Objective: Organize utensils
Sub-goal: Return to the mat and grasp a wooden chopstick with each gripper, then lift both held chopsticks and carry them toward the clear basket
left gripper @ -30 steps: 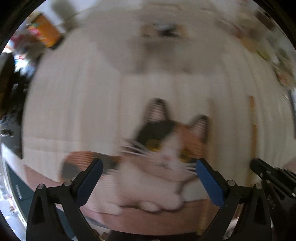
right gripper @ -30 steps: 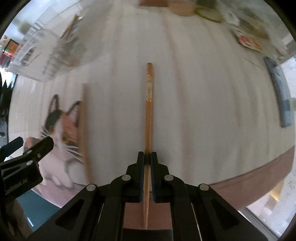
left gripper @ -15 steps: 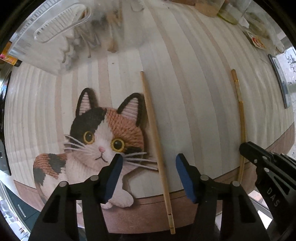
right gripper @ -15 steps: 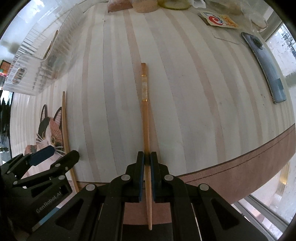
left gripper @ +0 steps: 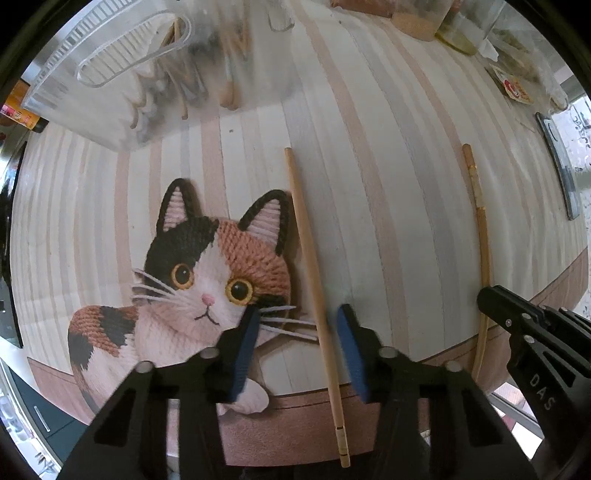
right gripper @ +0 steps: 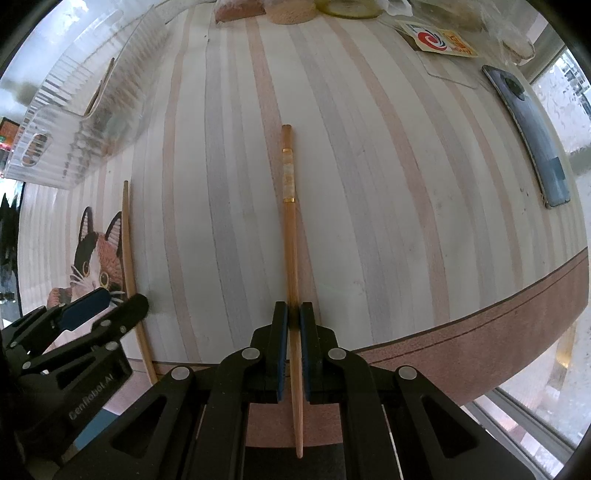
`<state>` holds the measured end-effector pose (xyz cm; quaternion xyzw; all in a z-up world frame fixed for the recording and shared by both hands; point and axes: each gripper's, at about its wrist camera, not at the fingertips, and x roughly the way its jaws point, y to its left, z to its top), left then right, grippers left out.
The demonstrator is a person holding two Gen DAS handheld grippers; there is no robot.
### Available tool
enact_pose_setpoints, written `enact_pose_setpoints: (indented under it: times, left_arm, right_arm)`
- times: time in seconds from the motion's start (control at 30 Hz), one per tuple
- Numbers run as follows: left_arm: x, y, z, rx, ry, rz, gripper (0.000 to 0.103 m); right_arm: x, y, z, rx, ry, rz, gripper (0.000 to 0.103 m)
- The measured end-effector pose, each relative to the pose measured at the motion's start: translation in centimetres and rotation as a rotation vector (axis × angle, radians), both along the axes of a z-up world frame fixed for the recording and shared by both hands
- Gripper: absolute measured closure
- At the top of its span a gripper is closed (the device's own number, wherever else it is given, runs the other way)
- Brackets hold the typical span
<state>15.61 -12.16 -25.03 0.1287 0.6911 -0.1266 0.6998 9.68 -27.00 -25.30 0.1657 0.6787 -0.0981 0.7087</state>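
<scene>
A plain wooden chopstick [left gripper: 308, 254] lies on the striped mat, its near end over the table edge. My left gripper [left gripper: 297, 334] is open, its blue pads either side of that chopstick without touching it. My right gripper [right gripper: 293, 325] is shut on a second, darker chopstick [right gripper: 290, 229] with gold bands; it also shows in the left wrist view [left gripper: 482, 236]. The plain chopstick [right gripper: 129, 258] and left gripper [right gripper: 110, 308] show at the left of the right wrist view.
A clear ribbed utensil bin [left gripper: 122, 74] with several utensils stands at the back left, also in the right wrist view [right gripper: 81, 122]. A cat-shaped patch [left gripper: 207, 280] lies left of the plain chopstick. A phone [right gripper: 528, 129] lies at the right. Jars [right gripper: 291, 11] stand at the back.
My left gripper has swung over the plain chopstick and its jaws have narrowed around it. My right gripper stays shut on the banded chopstick and has barely moved.
</scene>
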Motion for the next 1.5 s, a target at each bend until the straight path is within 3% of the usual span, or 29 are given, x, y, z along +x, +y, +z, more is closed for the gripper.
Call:
enact_pose_setpoints:
  times: [0.13, 0.33, 0.63, 0.9, 1.07, 1.27, 1.5]
  left_arm:
    - [-0.6, 0.1, -0.3, 0.002, 0.001, -0.004, 0.092]
    - [-0.5, 0.7, 0.3, 0.007, 0.011, 0.005, 0.098]
    - [1.3, 7.8, 0.5, 0.042, 0.006, 0.120, 0.098]
    - [2.9, 12.5, 0.7, 0.011, 0.030, 0.208, 0.098]
    - [2.9, 13.5, 0.9, 0.005, 0.030, 0.209, 0.098]
    - [3.5, 12.8, 0.8, 0.009, 0.030, 0.204, 0.097]
    - [2.5, 11.9, 0.9, -0.021, -0.028, 0.248, 0.094]
  right_arm:
    - [0.1, 0.3, 0.0, -0.005, 0.001, 0.002, 0.097]
    - [0.3, 1.2, -0.1, -0.023, 0.006, 0.015, 0.097]
    - [1.1, 4.2, -0.2, -0.104, 0.015, 0.095, 0.096]
    - [3.0, 8.4, -0.2, -0.072, 0.010, 0.169, 0.096]
    - [3.6, 10.1, -0.3, -0.072, 0.021, 0.187, 0.096]
    - [4.4, 8.9, -0.5, -0.057, 0.046, 0.171, 0.095]
    - [4.6, 8.0, -0.5, -0.056, 0.045, 0.159, 0.095]
